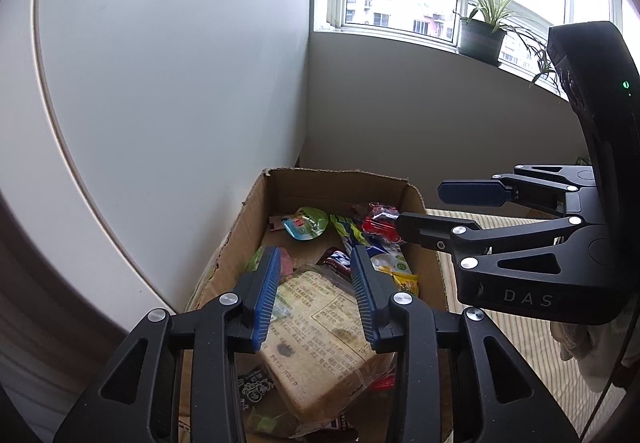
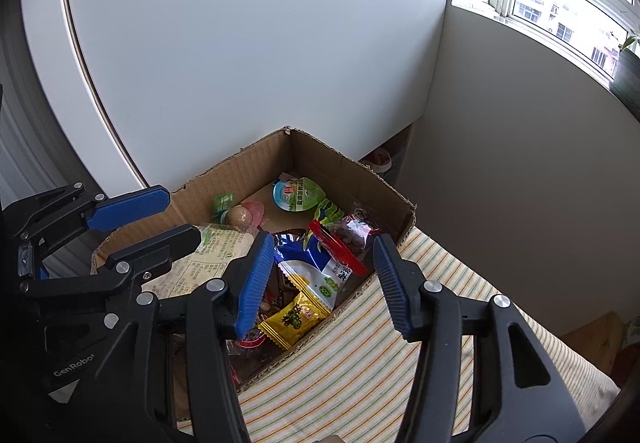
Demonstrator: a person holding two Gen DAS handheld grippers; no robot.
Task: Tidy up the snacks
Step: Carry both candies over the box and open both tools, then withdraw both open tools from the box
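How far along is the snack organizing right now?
Mostly done, it seems: the cardboard box already holds a bread pack, a yellow packet, a red-edged pack and a jelly cup. Left gripper and right gripper are open and empty above it. No loose snacks show outside.

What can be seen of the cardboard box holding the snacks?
The cardboard box is plain brown corrugated card, open-topped, with ragged, torn upper edges and no flaps showing. It sits upright on a striped cloth, its far side close to a white panel; contact cannot be told. Inside lie mixed snack packets, among them a large bread pack. Neither gripper touches it.
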